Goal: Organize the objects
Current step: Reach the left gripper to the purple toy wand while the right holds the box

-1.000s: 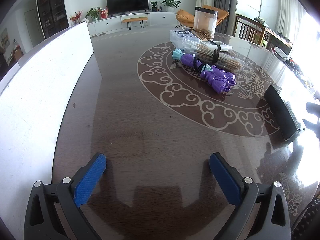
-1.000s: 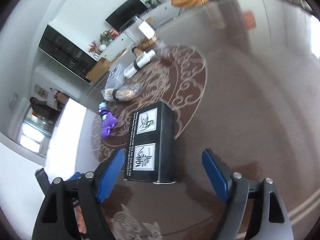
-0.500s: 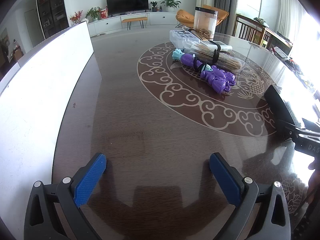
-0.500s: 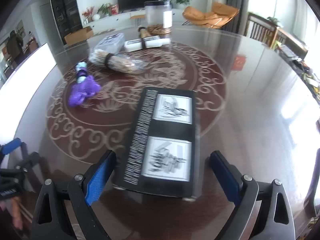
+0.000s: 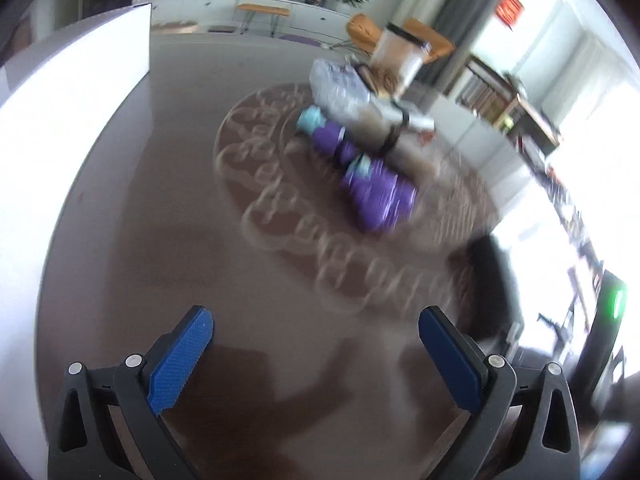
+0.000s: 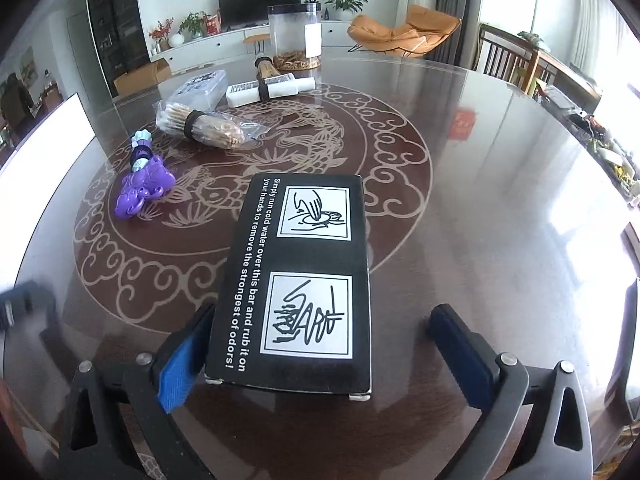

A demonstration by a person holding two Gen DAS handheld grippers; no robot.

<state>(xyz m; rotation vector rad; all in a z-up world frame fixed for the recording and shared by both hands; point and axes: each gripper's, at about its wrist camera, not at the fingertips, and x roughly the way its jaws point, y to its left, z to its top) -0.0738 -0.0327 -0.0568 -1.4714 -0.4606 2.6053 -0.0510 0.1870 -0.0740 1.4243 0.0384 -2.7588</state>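
A black box [image 6: 296, 280] with white print lies flat on the round dark table [image 6: 480, 200]. My right gripper [image 6: 320, 352] is open and straddles the box's near end; its left pad [image 6: 180, 364] is close against the box side, the right pad stands apart. A purple toy [image 6: 140, 188], a bagged bundle of sticks [image 6: 208, 124], a white tube [image 6: 268, 88], a clear flat case [image 6: 200, 88] and a tall clear jar [image 6: 296, 36] lie beyond. My left gripper [image 5: 316, 352] is open and empty over bare table, facing the blurred purple toy [image 5: 372, 192].
A white board [image 5: 60, 120] stands along the table's left side. The black box shows dimly at the right of the left wrist view [image 5: 488, 272]. Chairs and a sideboard stand past the table's far right edge.
My right gripper has moved forward so the box's near end now sits between its pads. My left gripper has swung forward and right toward the purple toy; its view is blurred.
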